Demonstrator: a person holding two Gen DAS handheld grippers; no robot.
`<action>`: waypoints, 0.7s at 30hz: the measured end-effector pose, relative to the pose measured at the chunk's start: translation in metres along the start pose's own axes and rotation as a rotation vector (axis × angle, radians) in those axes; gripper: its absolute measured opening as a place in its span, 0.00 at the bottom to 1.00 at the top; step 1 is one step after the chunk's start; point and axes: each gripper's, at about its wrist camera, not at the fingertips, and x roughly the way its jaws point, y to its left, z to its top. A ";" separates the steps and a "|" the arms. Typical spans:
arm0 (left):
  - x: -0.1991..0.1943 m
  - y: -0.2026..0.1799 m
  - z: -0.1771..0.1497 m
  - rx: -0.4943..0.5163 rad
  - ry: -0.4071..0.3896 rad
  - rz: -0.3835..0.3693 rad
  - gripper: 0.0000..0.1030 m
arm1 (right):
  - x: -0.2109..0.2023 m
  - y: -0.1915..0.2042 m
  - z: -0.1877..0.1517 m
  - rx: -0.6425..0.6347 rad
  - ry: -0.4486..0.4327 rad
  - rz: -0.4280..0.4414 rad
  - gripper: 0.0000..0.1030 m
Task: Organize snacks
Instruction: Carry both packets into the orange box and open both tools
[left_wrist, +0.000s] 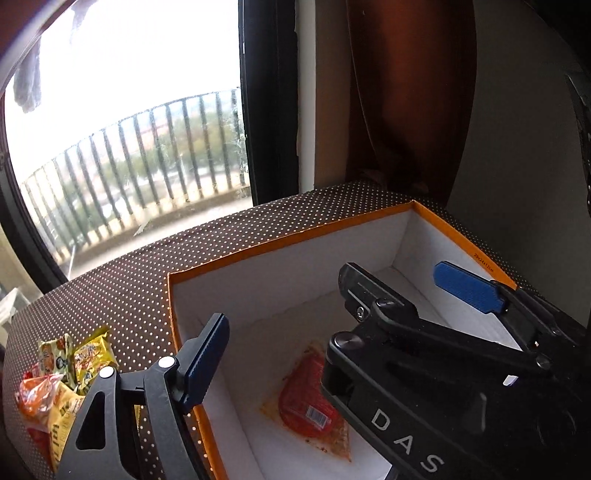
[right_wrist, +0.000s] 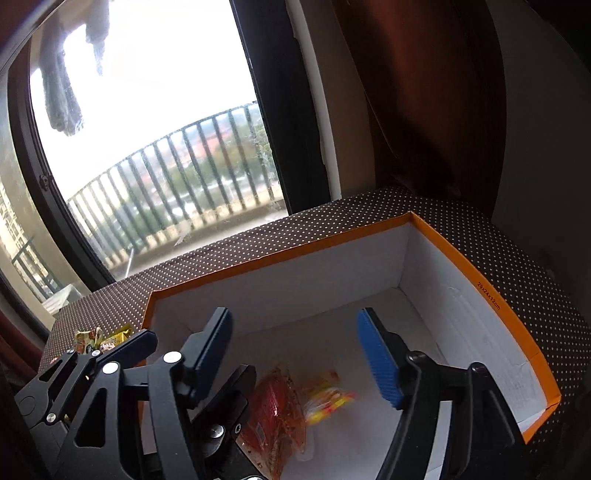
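From the right wrist view, I have open room across the far half of the orange-rimmed box (right_wrist: 491, 306): its white floor is bare from 12 to 2 o'clock. At 6 o'clock a red snack packet (right_wrist: 271, 413) and a yellow-orange packet (right_wrist: 327, 397) lie on the floor between my spread fingers. The left gripper (right_wrist: 177, 350) crowds my 8 o'clock side, over the box's left wall. From the left wrist view, the right gripper (left_wrist: 410, 288) blocks everything from 3 to 5 o'clock, hanging over the box. At 8 o'clock, the pile of snack packets (left_wrist: 70, 373) lies on the dotted tabletop (left_wrist: 129, 288) outside the box, with bare tabletop from 10 to 12.
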 end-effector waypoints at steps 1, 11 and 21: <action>0.001 0.004 0.001 0.000 -0.001 0.000 0.78 | -0.002 0.002 -0.001 -0.002 -0.002 -0.007 0.77; -0.010 0.015 -0.007 0.004 -0.047 0.011 0.79 | -0.012 0.005 0.000 -0.003 -0.014 -0.020 0.83; -0.060 0.013 -0.034 -0.034 -0.113 0.027 0.80 | -0.043 0.033 -0.005 -0.053 -0.062 -0.004 0.83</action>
